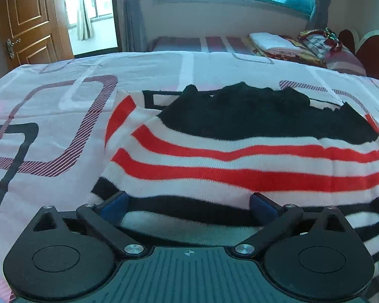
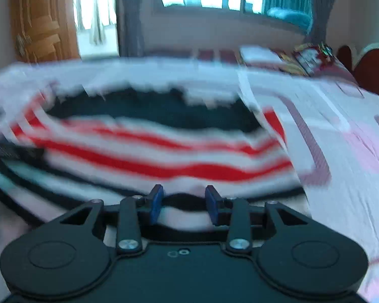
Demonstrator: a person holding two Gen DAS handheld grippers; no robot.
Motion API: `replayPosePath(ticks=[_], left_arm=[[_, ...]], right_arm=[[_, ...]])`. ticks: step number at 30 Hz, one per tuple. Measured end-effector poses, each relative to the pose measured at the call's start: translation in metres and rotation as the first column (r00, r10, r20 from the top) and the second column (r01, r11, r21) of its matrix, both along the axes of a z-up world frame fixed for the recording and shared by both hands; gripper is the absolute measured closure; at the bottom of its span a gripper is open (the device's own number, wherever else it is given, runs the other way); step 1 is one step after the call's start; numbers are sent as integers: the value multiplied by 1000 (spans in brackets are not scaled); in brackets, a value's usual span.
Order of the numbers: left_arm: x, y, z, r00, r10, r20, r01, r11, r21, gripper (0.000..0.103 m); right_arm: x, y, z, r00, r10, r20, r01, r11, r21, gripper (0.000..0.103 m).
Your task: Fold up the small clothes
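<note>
1. A striped sweater (image 1: 240,156), white with red and black bands and a black top part, lies spread on the bed (image 1: 63,126).
2. The left gripper (image 1: 188,203) sits low at the sweater's near black-striped edge, its jaws wide apart with cloth lying between them, nothing clamped.
3. The right gripper (image 2: 184,203) is at the same near edge; its view is blurred, and its jaws stand partly apart over the hem, not pinching it.
4. Folded bedding (image 1: 278,44) sits at the bed's far end.
</note>
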State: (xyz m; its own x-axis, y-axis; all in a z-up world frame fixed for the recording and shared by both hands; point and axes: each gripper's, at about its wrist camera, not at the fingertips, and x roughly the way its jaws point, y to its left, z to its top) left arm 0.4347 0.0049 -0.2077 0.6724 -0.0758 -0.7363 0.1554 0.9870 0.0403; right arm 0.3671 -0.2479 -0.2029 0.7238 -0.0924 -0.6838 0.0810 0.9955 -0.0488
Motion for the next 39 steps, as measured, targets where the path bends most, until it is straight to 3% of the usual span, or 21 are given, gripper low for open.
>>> replayPosePath(ticks=[6, 9, 19, 23, 29, 34, 39], left_arm=[[-22, 4, 1, 1000, 1, 10, -1, 1000, 18, 2], [-29, 2, -8, 1000, -19, 20, 17, 997, 75, 0], [-36, 8, 11, 1000, 3, -11, -3, 1000, 2, 0], [-35, 2, 27, 1000, -15, 24, 16, 1000, -12, 0], [-12, -13, 40, 999, -13, 49, 14, 1000, -23, 0], [15, -21, 35, 998, 33, 58, -32, 999, -6, 0], [44, -19, 5, 996, 85, -35, -85, 996, -7, 0]], right_arm=[[-16, -1, 14, 999, -36, 35, 36, 999, 5, 64], [-21, -4, -2, 998, -64, -11, 63, 997, -35, 64], [-33, -3, 3, 999, -36, -38, 34, 998, -47, 63], [-36, 0, 31, 999, -23, 42, 22, 1000, 15, 63], [-6, 19, 56, 992, 50, 113, -52, 998, 18, 62], [31, 35, 54, 989, 76, 127, -82, 996, 38, 62], [63, 48, 41, 987, 102, 120, -105, 994, 19, 62]])
